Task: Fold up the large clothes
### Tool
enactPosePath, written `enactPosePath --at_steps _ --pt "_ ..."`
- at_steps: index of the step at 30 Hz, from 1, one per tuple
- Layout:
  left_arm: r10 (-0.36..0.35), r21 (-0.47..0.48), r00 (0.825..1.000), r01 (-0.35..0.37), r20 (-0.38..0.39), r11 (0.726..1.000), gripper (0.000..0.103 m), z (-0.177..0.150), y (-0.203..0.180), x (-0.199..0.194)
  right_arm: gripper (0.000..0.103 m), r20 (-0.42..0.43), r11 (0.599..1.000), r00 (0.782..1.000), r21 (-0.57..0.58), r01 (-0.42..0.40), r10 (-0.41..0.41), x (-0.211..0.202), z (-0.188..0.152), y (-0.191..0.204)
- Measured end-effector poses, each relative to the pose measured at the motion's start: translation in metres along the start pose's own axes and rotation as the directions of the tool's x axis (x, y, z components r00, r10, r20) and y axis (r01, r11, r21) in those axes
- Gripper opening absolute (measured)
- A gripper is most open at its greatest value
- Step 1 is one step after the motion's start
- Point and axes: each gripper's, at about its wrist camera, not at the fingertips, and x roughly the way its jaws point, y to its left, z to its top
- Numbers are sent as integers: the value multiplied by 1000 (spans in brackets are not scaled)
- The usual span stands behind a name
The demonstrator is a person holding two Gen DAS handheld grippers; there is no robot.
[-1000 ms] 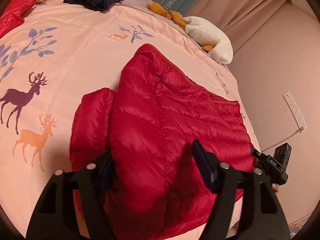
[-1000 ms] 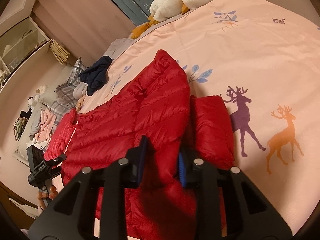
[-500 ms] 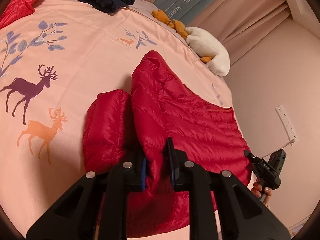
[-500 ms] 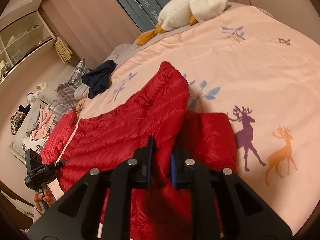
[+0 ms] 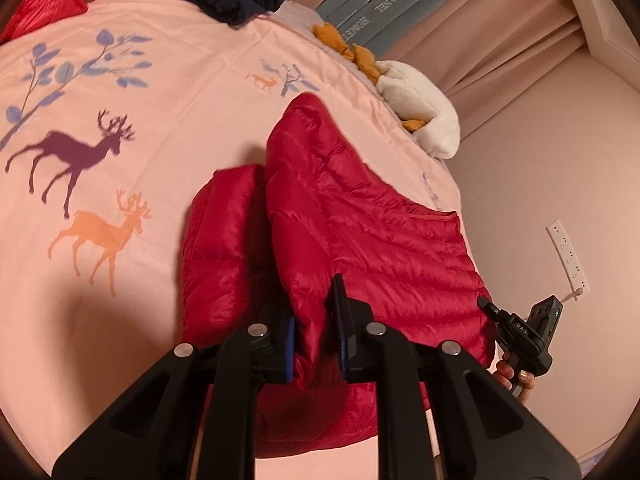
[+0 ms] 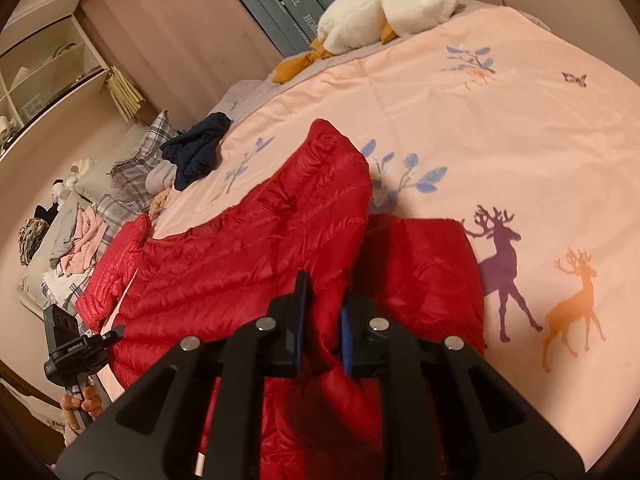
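Jaws of left gripper [image 5: 314, 316] and right gripper [image 6: 325, 312] both pinching red jacket [image 5: 360, 224] near bed [image 5: 168, 92] edge.

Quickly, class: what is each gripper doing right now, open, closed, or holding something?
Left gripper: closed, pinching a raised fold of the red puffer jacket.
Right gripper: closed, pinching a fold of the same jacket.
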Motion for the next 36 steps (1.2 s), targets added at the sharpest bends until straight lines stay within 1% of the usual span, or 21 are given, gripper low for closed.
enactPosePath --at_steps 6,9,10,14,17,23,27,30,32,33,36 --pt "47 12 999 -47 -10 999 16 -2 -2 3 19 -11 1000 1000 12 17 -17 2 -3 0" --pt "89 34 996 -89 -7 995 21 -3 -7 3 21 -8 1000 1000 15 18 -18 0 -2 2" --pt "111 47 994 -110 -6 993 21 -3 -10 3 21 -6 1000 1000 13 19 -19 0 -2 3" --pt "154 72 988 -154 2 985 23 -3 -16 2 23 0 1000 1000 5 30 -30 -3 -1 5" --pt "199 102 980 -199 16 975 26 -3 -22 1 25 4 999 999 -6 40 -39 -5 -1 7" --pt "268 158 963 -271 39 950 26 -4 -33 0 26 10 997 998 -37 63 -63 -6 -1 12" --pt "302 183 952 -306 51 934 27 -4 -39 2 33 14 996 998 -54 65 -65 -8 -1 14" --pt "326 199 944 -331 58 922 29 -4 -42 3 36 19 996 998 -63 63 -62 -10 0 16" --pt "352 210 933 -359 71 909 32 -3 -44 3 39 26 995 998 -74 66 -65 -11 0 18" --pt "374 221 924 -383 85 897 33 -3 -46 3 40 29 994 997 -79 71 -68 -12 1 18" --pt "394 230 913 -407 104 884 34 -2 -48 1 41 34 992 996 -98 83 -80 -13 1 21"
